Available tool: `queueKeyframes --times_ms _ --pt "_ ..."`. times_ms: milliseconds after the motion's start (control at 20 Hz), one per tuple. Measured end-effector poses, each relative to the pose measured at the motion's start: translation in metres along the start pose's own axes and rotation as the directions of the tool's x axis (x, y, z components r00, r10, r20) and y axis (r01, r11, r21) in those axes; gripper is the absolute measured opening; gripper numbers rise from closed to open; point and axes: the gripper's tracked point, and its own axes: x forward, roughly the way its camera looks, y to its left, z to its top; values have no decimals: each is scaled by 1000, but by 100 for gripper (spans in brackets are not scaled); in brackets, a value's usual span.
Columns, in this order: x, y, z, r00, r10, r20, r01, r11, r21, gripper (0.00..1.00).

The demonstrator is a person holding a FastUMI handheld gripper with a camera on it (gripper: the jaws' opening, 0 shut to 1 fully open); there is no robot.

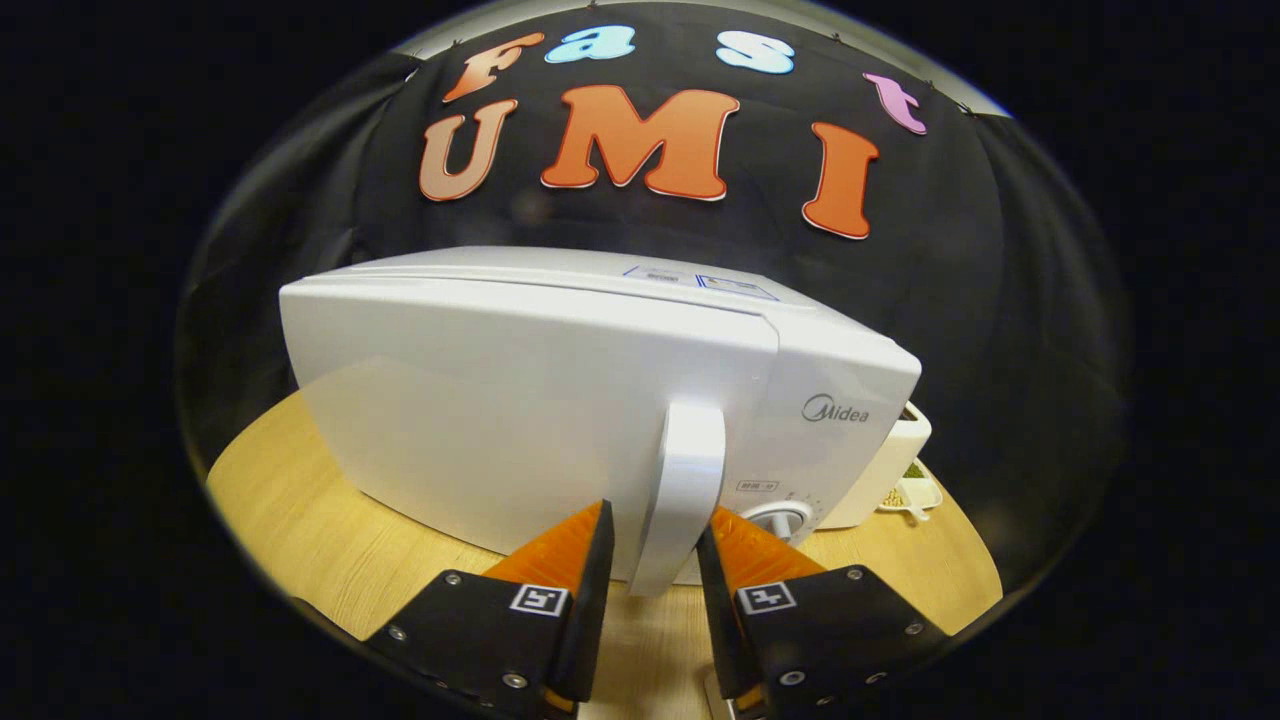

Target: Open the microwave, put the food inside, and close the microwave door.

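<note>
1. Straddling the white vertical plastic door handle (683, 490): gripper (655, 530) fingers apart, one each side, seemingly not yet clamped.
2. Behind: glossy white microwave (560, 400), door closed, on wooden table (300, 510).
3. Beside microwave, beyond fingers: white food container (905, 460).
4. Step judged: opening. Next: squeeze handle, pull outward.

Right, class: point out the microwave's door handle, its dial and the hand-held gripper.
door handle (685, 480), gripper view, middle of the bar.
dial (782, 522), gripper view, its face.
hand-held gripper (655, 545), gripper view, midway between fingertips, which flank the handle.

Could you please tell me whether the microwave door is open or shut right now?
Shut: the door lies flush against the microwave body. The claw straddles its handle.
</note>
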Motion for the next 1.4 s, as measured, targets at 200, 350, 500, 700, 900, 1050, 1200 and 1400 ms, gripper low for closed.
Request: queueKeyframes --times_ms 200,350,500,700,900,1050,1200,1400 --pt "2 -1 -3 1000 -8 -7 8 1000 28 28" --pt "0 -2 -4 998 -46 -30 48 996 75 19" --pt "-3 -1 -3 997 -67 -31 70 993 98 15" --pt "-5 -1 -5 996 -78 -51 83 990 116 13" --pt "-8 -2 -5 993 -99 -62 107 986 128 13" --pt "-10 -1 -5 991 -115 -69 124 982 142 13" --pt "-19 0 -9 989 -123 -83 134 980 149 13" --pt "-60 13 -18 991 -136 2 135 988 76 13"
